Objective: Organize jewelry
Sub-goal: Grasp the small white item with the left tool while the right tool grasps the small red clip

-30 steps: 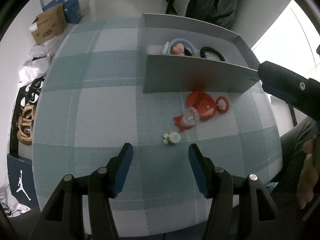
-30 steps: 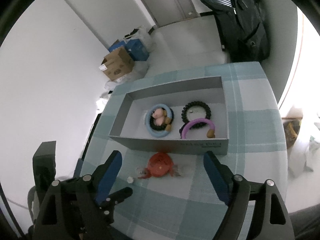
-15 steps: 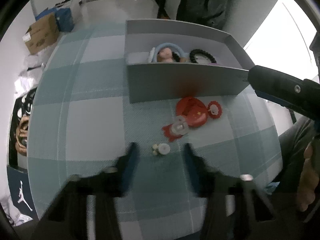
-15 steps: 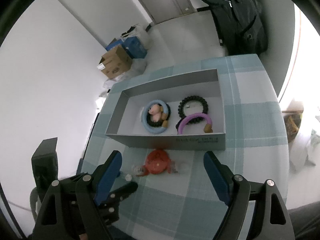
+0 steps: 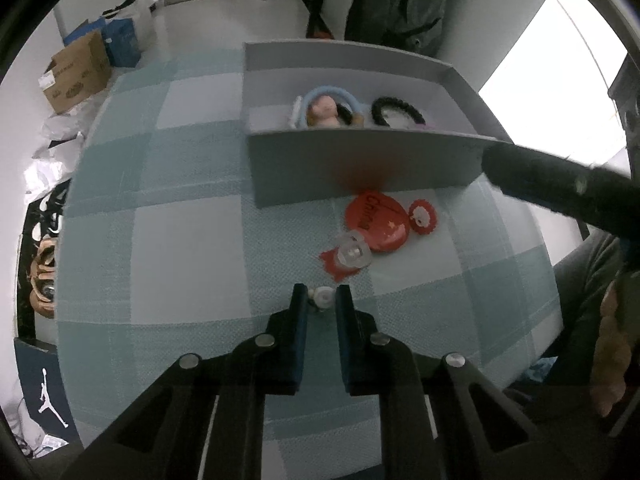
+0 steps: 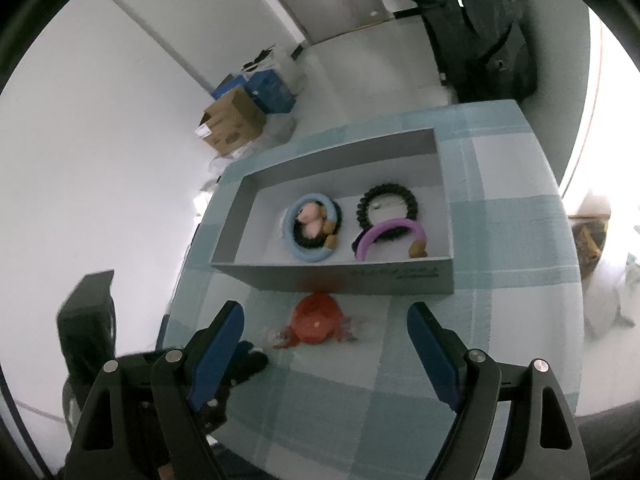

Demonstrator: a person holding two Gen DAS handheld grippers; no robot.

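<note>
My left gripper point(image 5: 321, 300) points down at the checked tablecloth, its jaws closing, and its blue pads press a small white charm point(image 5: 324, 295) from both sides. Just beyond lie a clear piece point(image 5: 354, 252), a red round brooch point(image 5: 378, 222) and a small red toothed disc point(image 5: 422, 217). Behind them stands the grey box point(image 5: 360, 168) holding a blue ring with a pink doll point(image 6: 310, 220), a black beaded bracelet point(image 6: 386, 204) and a purple bracelet point(image 6: 390, 234). My right gripper point(image 6: 322, 316) hovers open above the red brooch point(image 6: 316, 318), with nothing between its fingers.
The table edge curves away on the left, with a cardboard box point(image 5: 76, 72) and bags on the floor beyond. A dark jacket point(image 6: 480, 28) hangs behind the table. A person's hand point(image 5: 612, 352) and sleeve are at the right edge.
The left jaws have come together from wide apart onto the small white charm. The right gripper has stayed open and in place.
</note>
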